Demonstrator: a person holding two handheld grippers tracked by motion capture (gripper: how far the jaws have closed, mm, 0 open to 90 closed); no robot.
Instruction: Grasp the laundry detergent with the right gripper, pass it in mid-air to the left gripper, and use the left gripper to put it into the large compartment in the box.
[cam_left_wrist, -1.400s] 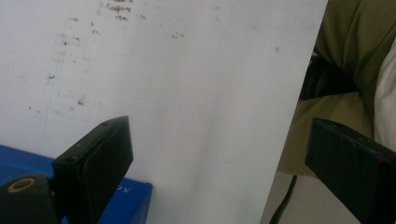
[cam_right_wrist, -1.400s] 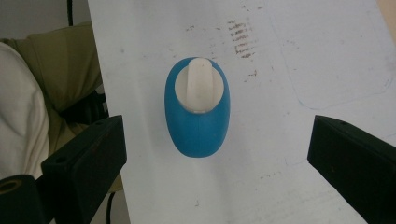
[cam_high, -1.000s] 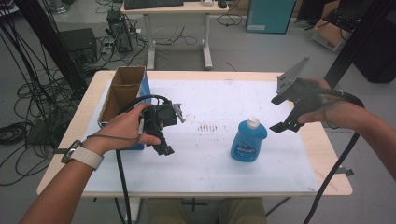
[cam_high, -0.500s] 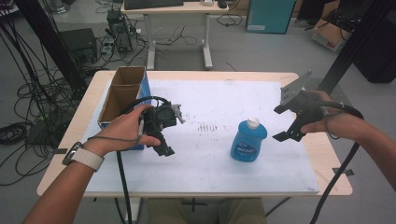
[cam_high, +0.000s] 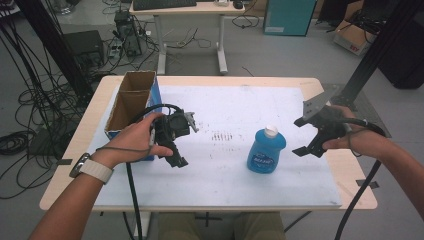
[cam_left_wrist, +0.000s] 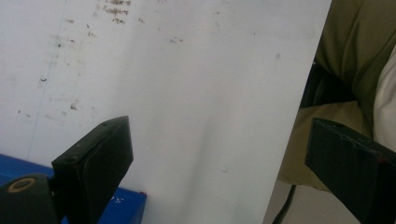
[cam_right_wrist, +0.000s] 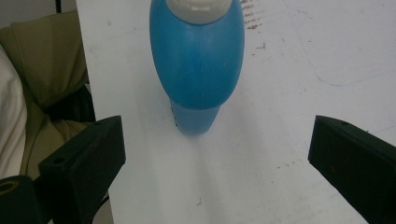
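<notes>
High view shows the right claw (cam_high: 306, 136) held up in a hand at the right side of the worktop (cam_high: 320, 197), with its two black jaws spread wide and nothing between them. Just in front of it stands the blue bottle (cam_high: 266, 150), upright, a little right of the middle of the worktop and apart from the claw. From the right gripper view the blue bottle (cam_right_wrist: 197, 60) sits between the two open jaws but farther off, not touching them. It is smooth plastic, round and fat near the top, thinner lower down, with a white cap (cam_right_wrist: 199, 4). I think it is light but could be slippery and may squash a bit, so the thin lower part looks like the best place to hold. The left claw (cam_high: 176, 147) is wide open too and holds nothing; it hangs over the left side of the worktop. Next to it stands a tall cardboard box (cam_high: 131, 102) with blue sides and an open top. The worktop has a flat white sheet with small dark marks.
</notes>
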